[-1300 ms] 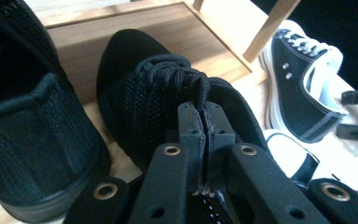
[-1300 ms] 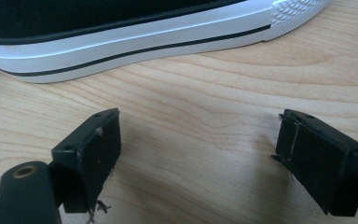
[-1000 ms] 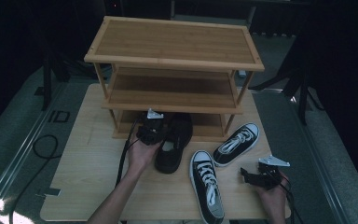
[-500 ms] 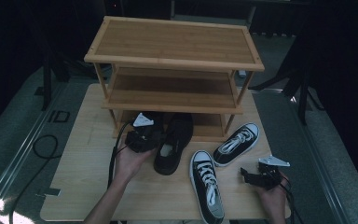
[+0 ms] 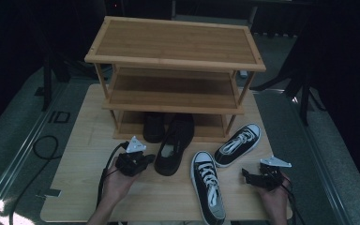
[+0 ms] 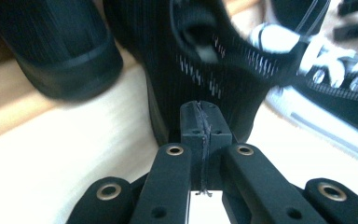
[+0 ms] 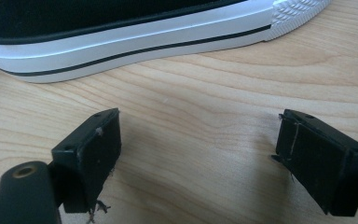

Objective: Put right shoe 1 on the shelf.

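High view dim, dark surround beyond rack [image 5: 176,44]. Left gripper view overexposed, shoes [image 6: 200,51] blurred. Right gripper view bright, sharp.

before the three-tier wooden shoe rack [image 5: 176,51]: black slip-on shoe [image 5: 172,145] front-centre, two black-and-white canvas sneakers [image 5: 208,185] front-right, black shoe [image 5: 153,126] under it.
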Tool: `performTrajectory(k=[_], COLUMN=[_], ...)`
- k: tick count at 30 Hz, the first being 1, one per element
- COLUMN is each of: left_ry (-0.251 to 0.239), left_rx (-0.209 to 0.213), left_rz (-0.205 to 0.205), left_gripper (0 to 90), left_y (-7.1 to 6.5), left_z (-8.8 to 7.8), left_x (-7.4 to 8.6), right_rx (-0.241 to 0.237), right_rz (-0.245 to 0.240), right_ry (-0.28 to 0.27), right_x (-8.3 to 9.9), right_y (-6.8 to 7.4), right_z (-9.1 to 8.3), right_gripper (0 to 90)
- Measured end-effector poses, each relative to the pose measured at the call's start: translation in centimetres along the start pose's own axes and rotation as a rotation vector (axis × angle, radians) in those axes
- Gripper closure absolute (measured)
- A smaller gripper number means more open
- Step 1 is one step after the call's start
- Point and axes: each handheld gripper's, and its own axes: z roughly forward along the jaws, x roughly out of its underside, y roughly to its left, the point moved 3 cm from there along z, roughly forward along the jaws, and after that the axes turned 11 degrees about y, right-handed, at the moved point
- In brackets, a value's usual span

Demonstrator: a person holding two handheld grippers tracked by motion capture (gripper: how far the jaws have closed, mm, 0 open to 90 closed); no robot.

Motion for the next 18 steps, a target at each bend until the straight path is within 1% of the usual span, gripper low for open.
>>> performTrajectory(k=[1,2,7,9,11,12,15,18], left_ry=[0.021,0.021,0.067,0.081,0.113,0.124,0.135,0.151], left_rx=[0.006,0.006,-0.003,-0.002,-0.020,-0.022,-0.031,-0.027], left_rz=[-0.005,-0.005,0.005,0.010,0.031,0.032,0.036,0.032], left_gripper=[90.0,90.0,90.0,90.0,90.0,90.0,90.0,90.0], left_y=[-0.1,-0.1,-0.5,-0.6,-0.9,-1.0,-1.1,-1.0], left_z=[0.5,0.5,1.8,2.1,2.6,2.8,3.2,3.7], left_x=[0.8,0.8,2.1,2.4,2.6,2.6,2.7,2.7], right_rx=[0.000,0.000,0.000,0.000,0.000,0.000,0.000,0.000], right_rz=[0.000,0.000,0.000,0.000,0.000,0.000,0.000,0.000], right_ry=[0.000,0.000,0.000,0.000,0.000,0.000,0.000,0.000], right_x=[0.0,0.0,0.0,0.0,0.0,0.0,0.0,0.0], right_y=[0.0,0.0,0.0,0.0,0.0,0.0,0.0,0.0], right_z=[0.0,0.0,0.0,0.0,0.0,0.0,0.0,0.0], right_gripper=[13.8,13.8,13.8,13.8,13.8,13.8,13.8,13.8])
